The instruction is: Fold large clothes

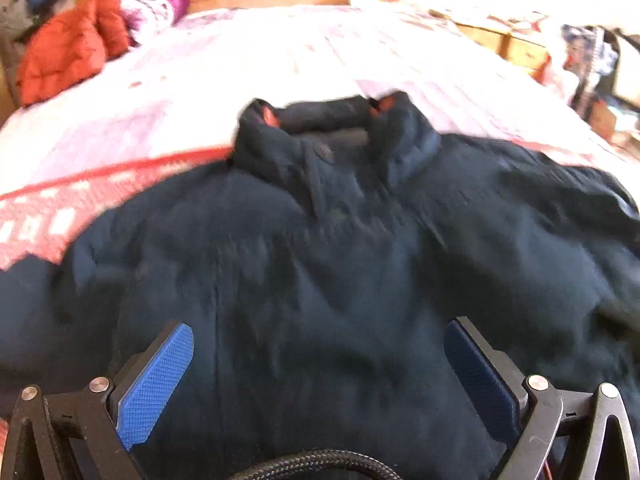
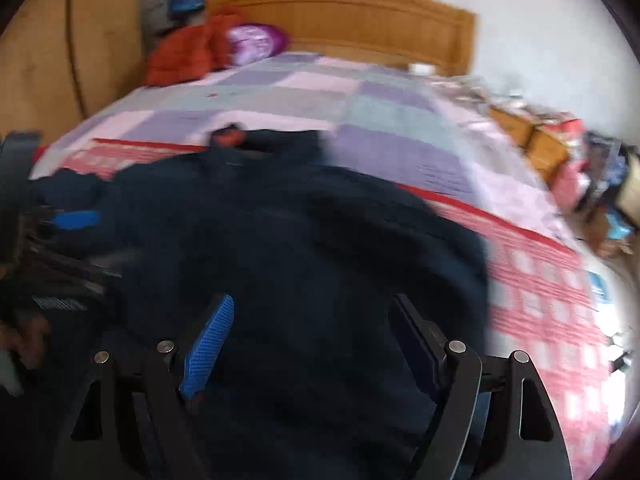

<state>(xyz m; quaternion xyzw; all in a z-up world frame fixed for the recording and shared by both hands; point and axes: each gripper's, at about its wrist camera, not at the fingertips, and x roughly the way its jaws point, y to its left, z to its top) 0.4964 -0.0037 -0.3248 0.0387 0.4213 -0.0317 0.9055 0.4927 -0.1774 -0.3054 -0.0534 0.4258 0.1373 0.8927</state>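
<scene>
A wide bed [image 2: 400, 128] with a pink and lilac checked cover stands against a pale wall [image 2: 540, 32], its arched wooden headboard [image 2: 360, 16] at the far end, a wooden wardrobe [image 2: 60, 52] on one side and cluttered low wooden cabinets [image 2: 532, 136] on the other, in bright daylight.

A wooden-headboard bed [image 2: 344, 8] wears a pink, lilac and red patchwork quilt [image 2: 320, 96]. On it lie a dark navy padded jacket [image 1: 320, 240], an orange puffer coat [image 1: 68, 52] and a purple patterned pillow [image 1: 154, 8].
</scene>
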